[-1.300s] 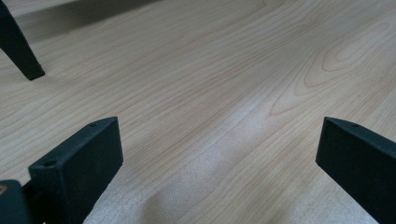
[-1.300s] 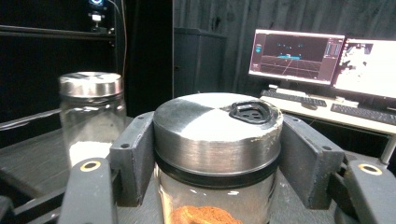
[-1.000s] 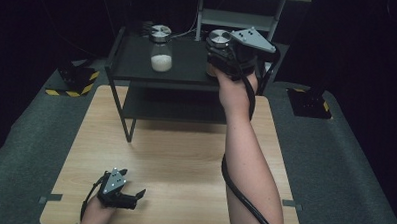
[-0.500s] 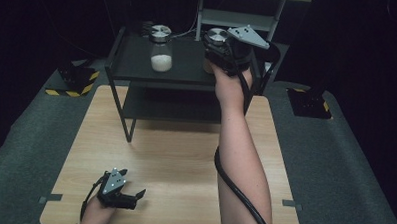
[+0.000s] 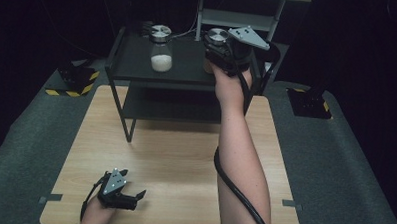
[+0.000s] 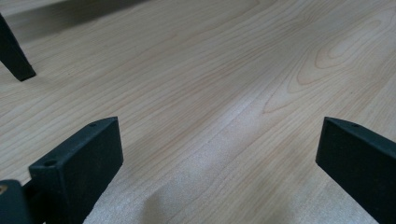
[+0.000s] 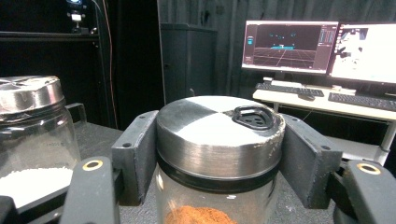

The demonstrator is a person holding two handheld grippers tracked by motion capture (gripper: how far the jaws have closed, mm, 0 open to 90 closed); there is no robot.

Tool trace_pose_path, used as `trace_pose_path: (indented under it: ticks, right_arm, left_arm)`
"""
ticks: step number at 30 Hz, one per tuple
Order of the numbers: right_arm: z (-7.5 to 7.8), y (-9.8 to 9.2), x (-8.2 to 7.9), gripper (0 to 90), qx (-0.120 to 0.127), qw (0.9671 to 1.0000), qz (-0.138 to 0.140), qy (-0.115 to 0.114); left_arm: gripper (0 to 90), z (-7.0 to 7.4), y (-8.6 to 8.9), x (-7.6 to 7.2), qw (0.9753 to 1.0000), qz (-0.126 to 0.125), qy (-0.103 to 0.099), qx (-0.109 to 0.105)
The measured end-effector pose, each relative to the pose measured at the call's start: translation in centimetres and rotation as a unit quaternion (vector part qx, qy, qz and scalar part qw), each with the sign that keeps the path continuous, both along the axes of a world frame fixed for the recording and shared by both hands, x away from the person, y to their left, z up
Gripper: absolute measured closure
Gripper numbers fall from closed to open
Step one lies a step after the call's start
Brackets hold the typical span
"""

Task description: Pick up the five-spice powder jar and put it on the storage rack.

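A glass jar of orange-brown powder with a metal lid stands on the top of a black two-level rack. My right gripper reaches over the rack, and its jaws press the lid from both sides. To its left on the same level stands a second jar holding white powder. My left gripper rests low on the wooden table near the front left edge, open with bare wood between its jaws.
The rack's front leg stands on the table ahead of the left gripper. A cable trails along the right forearm. Yellow-black striped blocks sit on the grey floor at left. Monitors and keyboards are beyond the rack.
The right gripper has edged forward and slightly left over the rack, onto the orange-brown jar's lid. The jars and the left gripper have stayed put.
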State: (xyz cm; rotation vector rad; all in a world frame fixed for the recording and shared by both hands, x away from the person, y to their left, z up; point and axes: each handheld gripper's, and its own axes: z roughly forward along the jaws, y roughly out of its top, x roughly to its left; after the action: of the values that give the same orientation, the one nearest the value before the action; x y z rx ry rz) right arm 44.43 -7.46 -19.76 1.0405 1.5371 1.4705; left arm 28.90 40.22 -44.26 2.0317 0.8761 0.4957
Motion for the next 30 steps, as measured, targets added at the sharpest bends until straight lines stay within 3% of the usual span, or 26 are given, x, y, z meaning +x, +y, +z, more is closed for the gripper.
trace_pose_path:
  ticks: [10,25,30]
  right_arm:
    - [0.3,-0.1,-0.1,28.8,-0.003,1.0000,0.003,0.002]
    - [0.3,-0.1,-1.2,0.4,0.008,0.9998,0.014,0.008]
    - [0.0,-0.5,-1.7,0.1,0.005,0.9996,0.026,0.008]
  left_arm:
    - [0.9,0.0,0.1,0.1,1.0000,-0.002,0.003,-0.002]
    - [0.8,0.1,0.0,0.1,1.0000,-0.001,0.004,0.000]
    - [0.9,0.0,0.0,0.0,1.0000,-0.002,0.002,0.001]
